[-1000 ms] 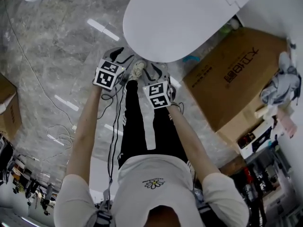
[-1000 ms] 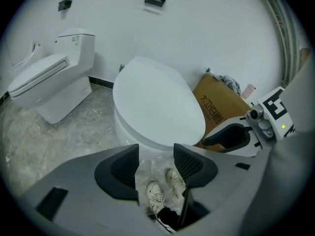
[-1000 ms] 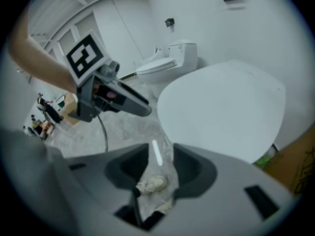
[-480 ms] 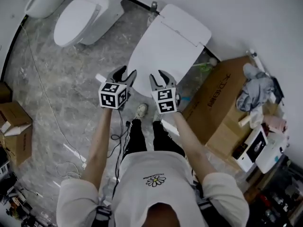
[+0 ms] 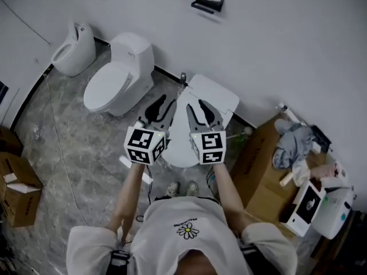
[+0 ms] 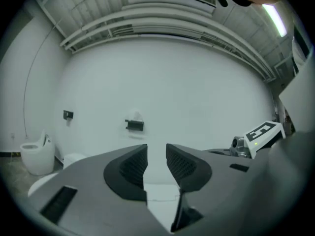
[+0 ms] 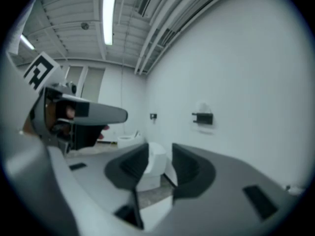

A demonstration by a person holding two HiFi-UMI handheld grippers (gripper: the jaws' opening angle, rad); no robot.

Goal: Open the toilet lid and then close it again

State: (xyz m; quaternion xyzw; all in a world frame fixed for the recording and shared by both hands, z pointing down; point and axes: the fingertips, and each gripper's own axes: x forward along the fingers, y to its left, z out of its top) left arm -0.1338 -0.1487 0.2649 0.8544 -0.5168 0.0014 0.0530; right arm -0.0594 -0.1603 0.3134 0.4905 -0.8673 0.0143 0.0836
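Observation:
The white toilet (image 5: 217, 98) stands against the wall with its lid (image 5: 179, 149) lying flat and shut. Both grippers are held high in front of it, side by side, pointing level at the wall and touching nothing. My left gripper (image 5: 158, 109) has a narrow gap between its jaws, which have just been closing on nothing; in the left gripper view (image 6: 156, 154) only bare wall shows between them. My right gripper (image 5: 204, 111) is open and empty, and in the right gripper view (image 7: 160, 157) a white toilet (image 7: 153, 167) shows far beyond its jaws.
A second toilet (image 5: 117, 80) and a small white fixture (image 5: 73, 51) stand to the left. A large cardboard box (image 5: 257, 153) with clothes (image 5: 292, 143) is at the right, smaller boxes (image 5: 17, 187) at the left. A black holder (image 5: 205, 3) hangs on the wall.
Both grippers have risen from low at the toilet's front edge to a level pose high above it. The left jaws are narrower. The head view now takes in the wall.

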